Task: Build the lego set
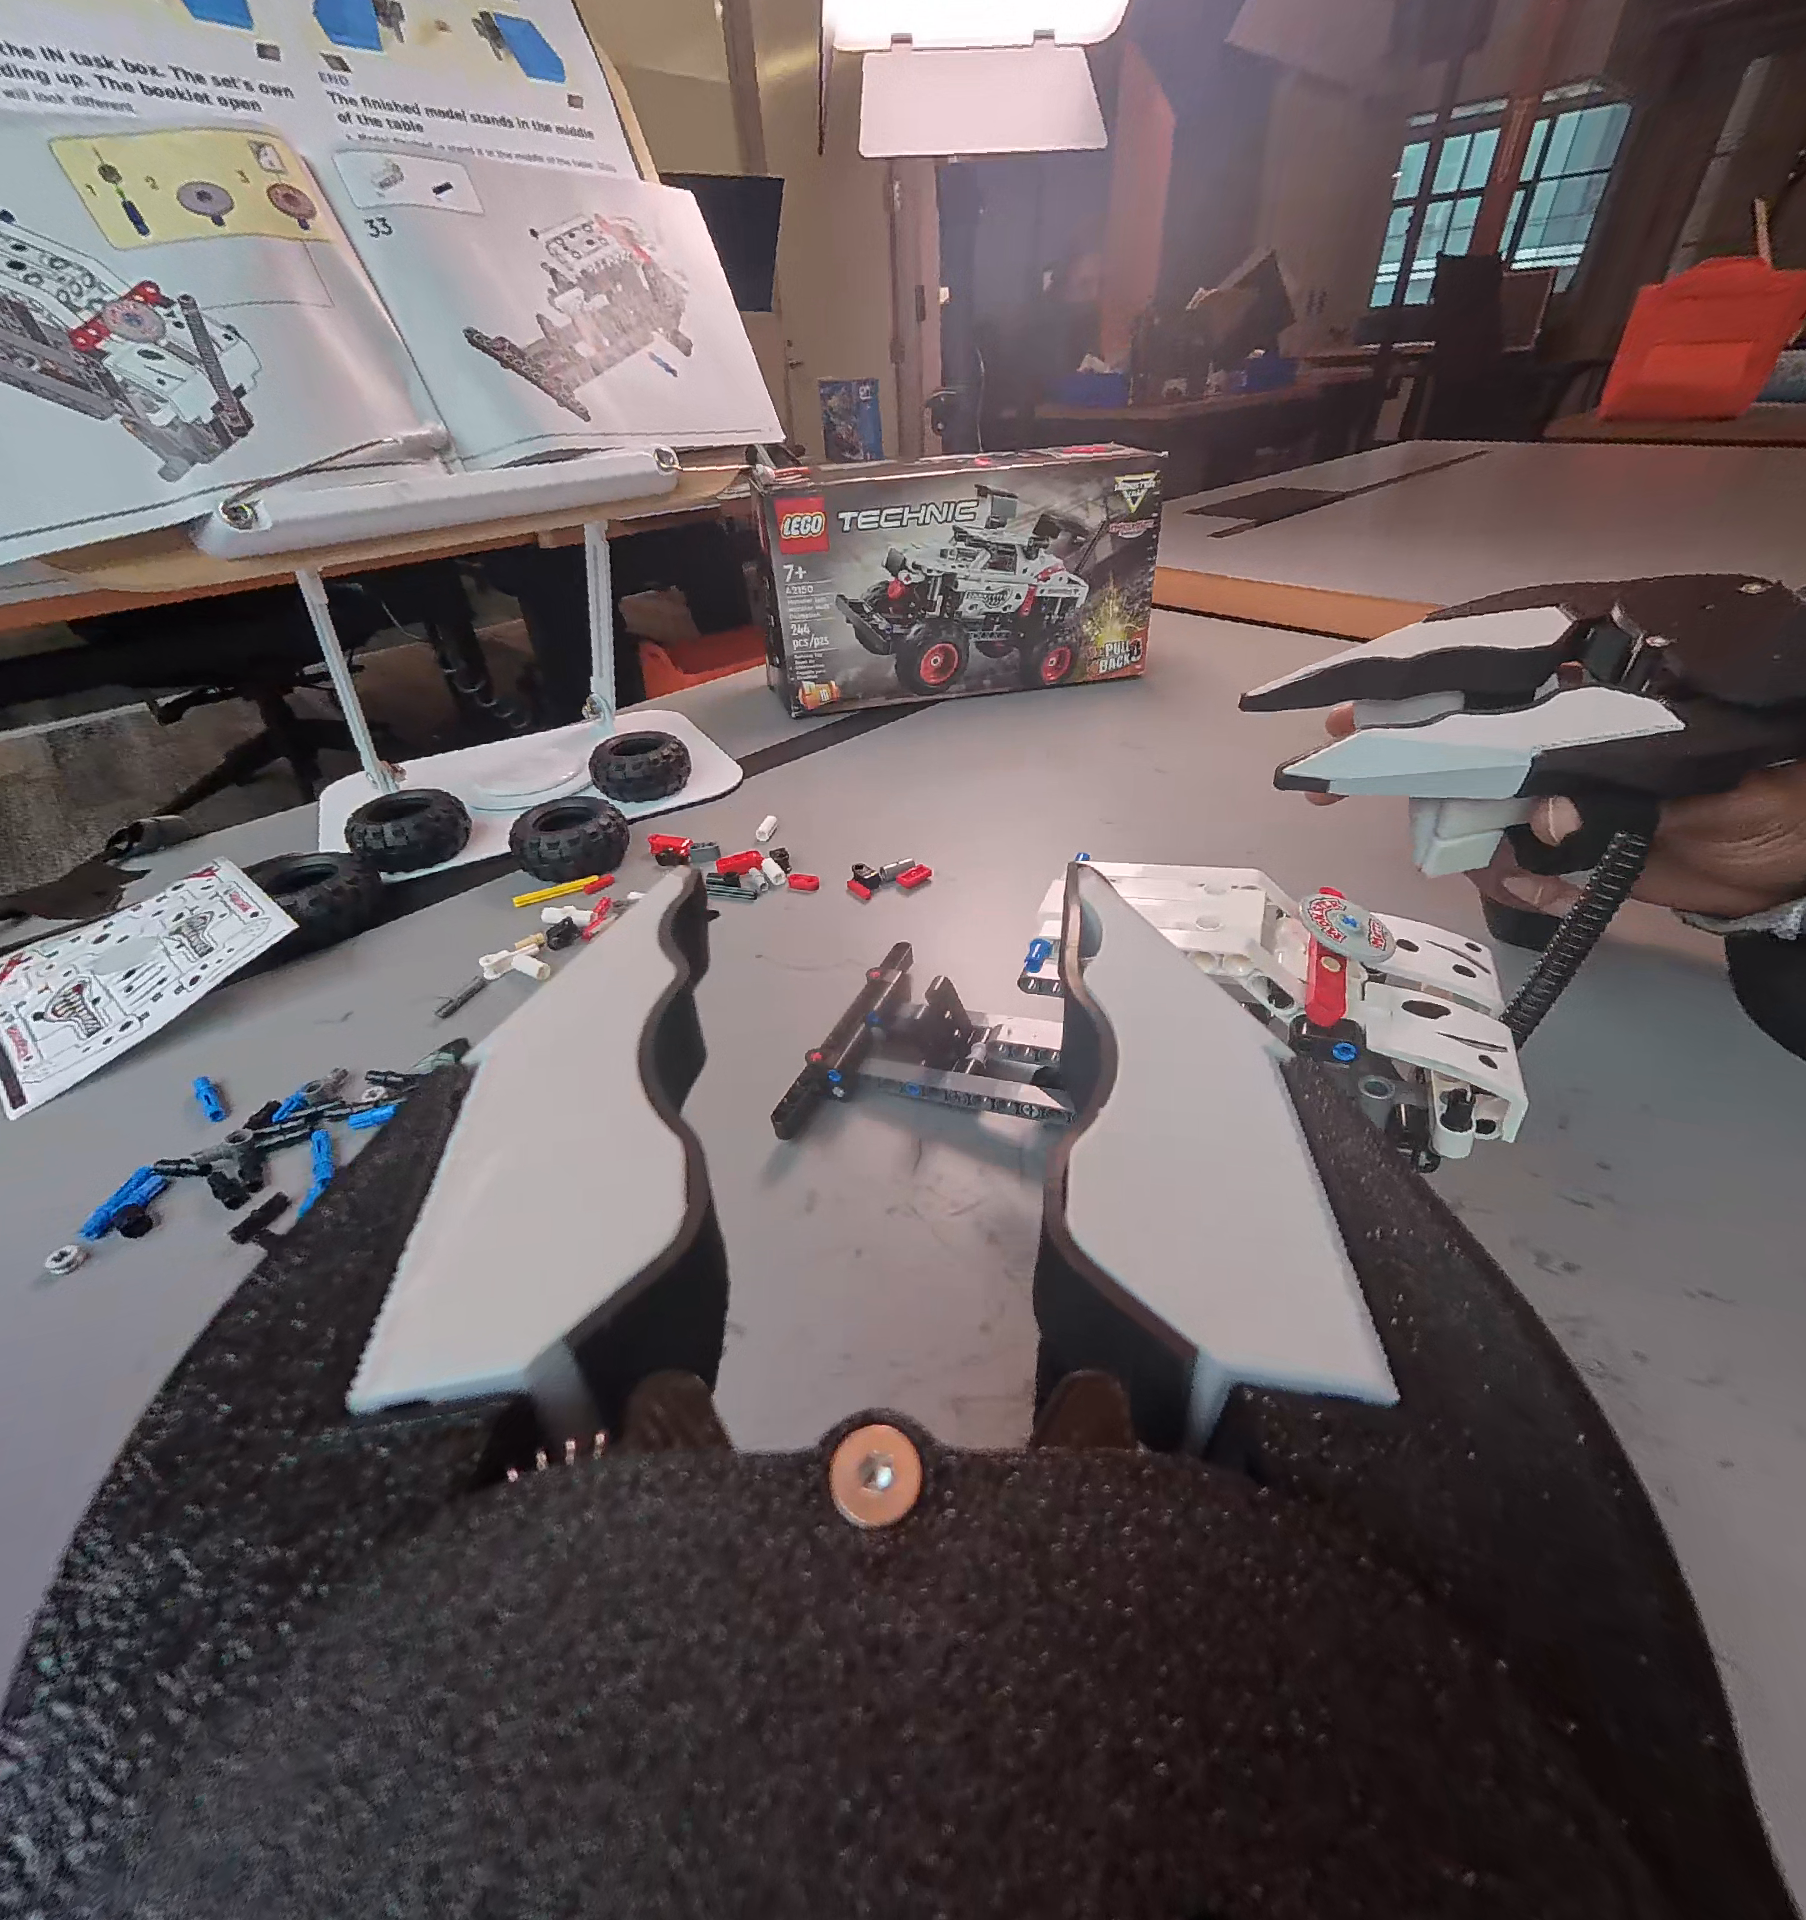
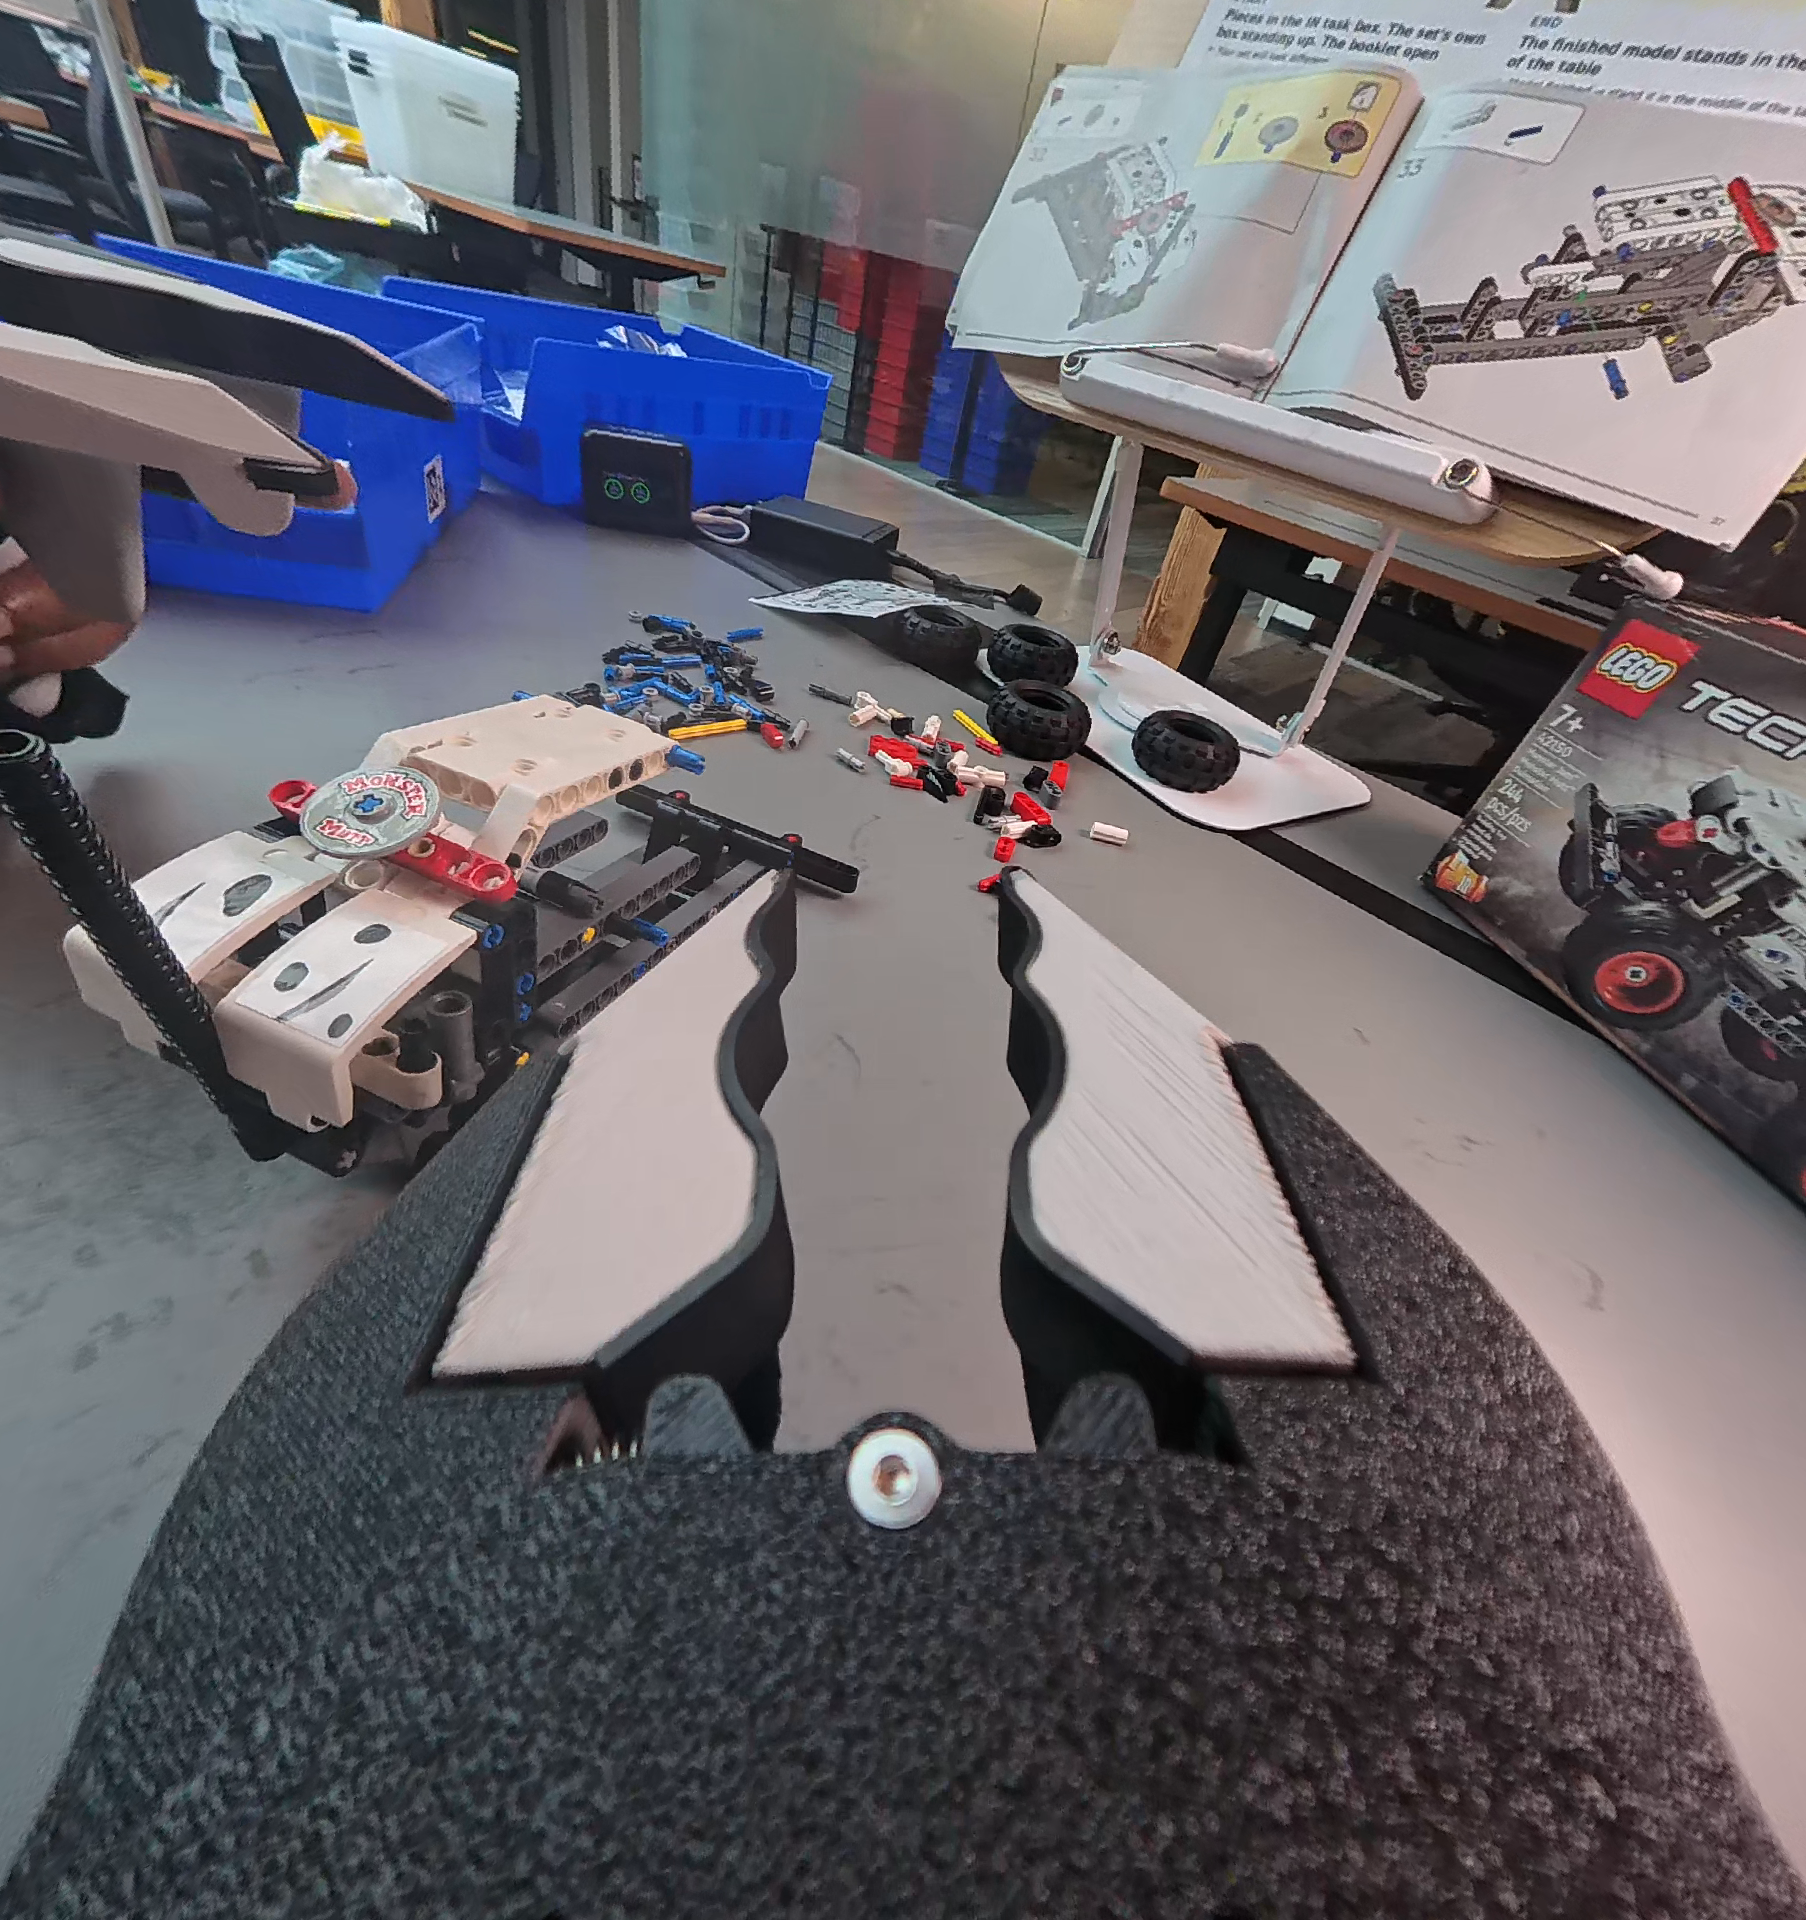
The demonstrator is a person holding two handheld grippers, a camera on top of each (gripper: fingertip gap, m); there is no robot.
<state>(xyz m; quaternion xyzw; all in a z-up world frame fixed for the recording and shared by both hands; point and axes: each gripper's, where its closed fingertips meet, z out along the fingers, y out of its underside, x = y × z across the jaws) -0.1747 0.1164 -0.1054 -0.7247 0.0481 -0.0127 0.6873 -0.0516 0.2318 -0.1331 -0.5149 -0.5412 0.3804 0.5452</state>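
1. Left wrist view: the left tool (image 1: pixel 883 914) hovers low over the grey surface (image 1: pixel 878 1247), its jaws wide apart and holding nothing. Between and beyond its tips, centre of frame, lies the half-built model (image 1: pixel 1263 997): a black beam frame with a white spotted body and a grey disc on a red arm at its right end.

2. At right of the same frame, the right tool (image 1: pixel 1283 743) hangs above the model, held by a hand (image 1: pixel 1709 842). Its jaws are parted and I see nothing between them.

3. At left, loose pieces wait: blue and black pins (image 1: pixel 244 1138), red and white small parts (image 1: pixel 774 868), four black tyres (image 1: pixel 566 836) and a sticker sheet (image 1: pixel 120 982). The open instruction booklet (image 1: pixel 359 301) stands on its holder upper left, the set box (image 1: pixel 956 577) behind centre.

4. Right wrist view: the right tool (image 2: pixel 888 883) is open and empty, pointing over bare surface toward the small parts (image 2: pixel 940 774). The model (image 2: pixel 411 894) sits at left of centre, the left tool (image 2: pixel 348 457) above it, upper left.

5. Judgement: chassis and part of the body are joined; wheels, many pins and the stickers are still to go, so the build looks roughly midway.
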